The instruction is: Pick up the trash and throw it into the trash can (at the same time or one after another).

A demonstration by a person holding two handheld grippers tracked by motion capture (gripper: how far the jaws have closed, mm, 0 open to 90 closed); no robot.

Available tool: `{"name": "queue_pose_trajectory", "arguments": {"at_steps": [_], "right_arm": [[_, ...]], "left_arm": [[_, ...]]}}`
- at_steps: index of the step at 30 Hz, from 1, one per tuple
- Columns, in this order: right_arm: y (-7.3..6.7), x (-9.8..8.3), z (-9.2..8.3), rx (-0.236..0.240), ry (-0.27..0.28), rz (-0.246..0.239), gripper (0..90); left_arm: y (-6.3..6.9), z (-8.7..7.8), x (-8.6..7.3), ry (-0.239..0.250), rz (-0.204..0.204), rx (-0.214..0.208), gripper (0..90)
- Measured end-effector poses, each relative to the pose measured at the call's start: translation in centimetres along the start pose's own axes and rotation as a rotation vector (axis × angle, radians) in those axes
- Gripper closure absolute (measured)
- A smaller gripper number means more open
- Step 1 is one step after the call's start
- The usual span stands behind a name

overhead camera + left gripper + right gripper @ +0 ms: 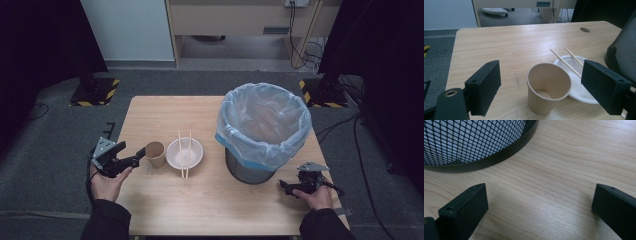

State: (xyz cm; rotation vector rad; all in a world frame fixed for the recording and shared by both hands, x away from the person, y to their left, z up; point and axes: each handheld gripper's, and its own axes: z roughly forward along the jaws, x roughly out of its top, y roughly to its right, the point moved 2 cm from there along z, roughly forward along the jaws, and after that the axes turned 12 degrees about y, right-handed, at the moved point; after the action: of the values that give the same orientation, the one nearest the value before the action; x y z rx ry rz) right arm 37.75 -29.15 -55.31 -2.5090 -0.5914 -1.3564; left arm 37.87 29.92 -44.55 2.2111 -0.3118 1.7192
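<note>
The paper cup (548, 88), upright on the bench (210, 195) just beside the plate (172, 157), looks light and easily crushed, so the wide-open left gripper (549, 87) should squeeze its middle wall gently.

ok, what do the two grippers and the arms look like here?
Both are black handheld units. The left gripper and right gripper each have two blocky black jaws, a grey three-cornered top plate and a trailing black cable. Both forearms wear dark sleeves.
</note>
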Motion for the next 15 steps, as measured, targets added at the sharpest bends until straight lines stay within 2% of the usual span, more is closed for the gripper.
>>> {"name": "queue_pose_trajectory", "arguments": {"at_steps": [7,9,15], "right_arm": [[0.0,0.0,0.0,0.000,0.000,0.000,0.7],[0.0,0.0,0.0,0.000,0.000,-0.001,0.7],[0.0,0.0,0.0,0.000,-0.001,0.000,0.7]], "left_arm": [[-0.1,1.9,-0.3,-0.028,0.016,0.010,16.8],[-0.2,3.0,-0.9,-0.059,0.039,0.022,17.4],[-0.5,4.2,-1.7,-0.103,0.040,0.031,24.2]]}}
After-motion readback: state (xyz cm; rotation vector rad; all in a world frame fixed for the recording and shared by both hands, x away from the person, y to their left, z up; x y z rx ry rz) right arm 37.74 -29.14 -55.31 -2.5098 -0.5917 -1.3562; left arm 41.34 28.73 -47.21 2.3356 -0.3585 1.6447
